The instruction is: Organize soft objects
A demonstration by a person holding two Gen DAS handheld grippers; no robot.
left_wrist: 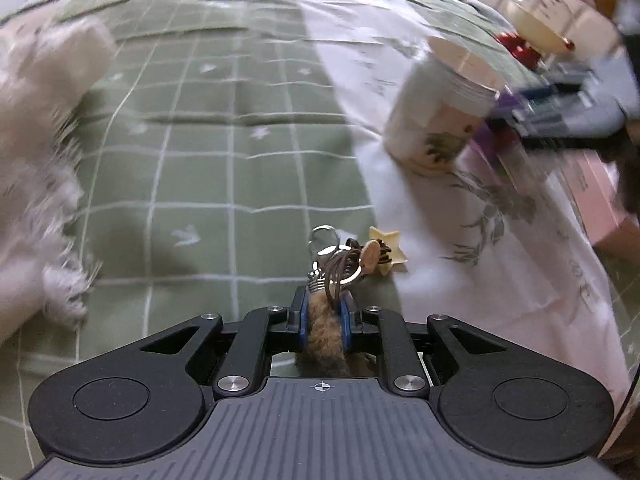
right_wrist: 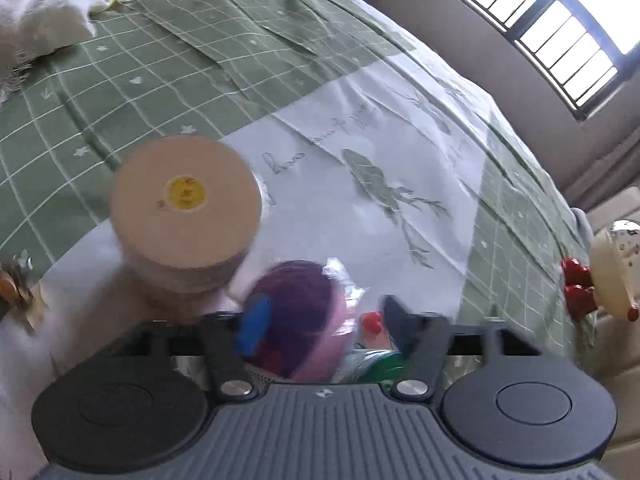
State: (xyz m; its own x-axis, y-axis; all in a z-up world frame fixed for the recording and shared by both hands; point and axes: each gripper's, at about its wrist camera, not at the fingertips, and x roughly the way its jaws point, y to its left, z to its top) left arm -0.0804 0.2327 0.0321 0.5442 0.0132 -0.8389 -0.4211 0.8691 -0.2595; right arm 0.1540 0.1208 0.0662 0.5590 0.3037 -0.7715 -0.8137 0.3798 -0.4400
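The left gripper is clenched on a brown furry keychain at lower centre, its long axis running along the fingers, rings pointing up-frame over the green checked bedspread. The right gripper, fingers spread, seems to straddle a blurred purple yarn ball at lower centre; a paper roll stands upright just left.

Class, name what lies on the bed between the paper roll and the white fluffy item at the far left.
In the right wrist view, only bare green checked bedspread separates the paper roll from the white fluffy item.
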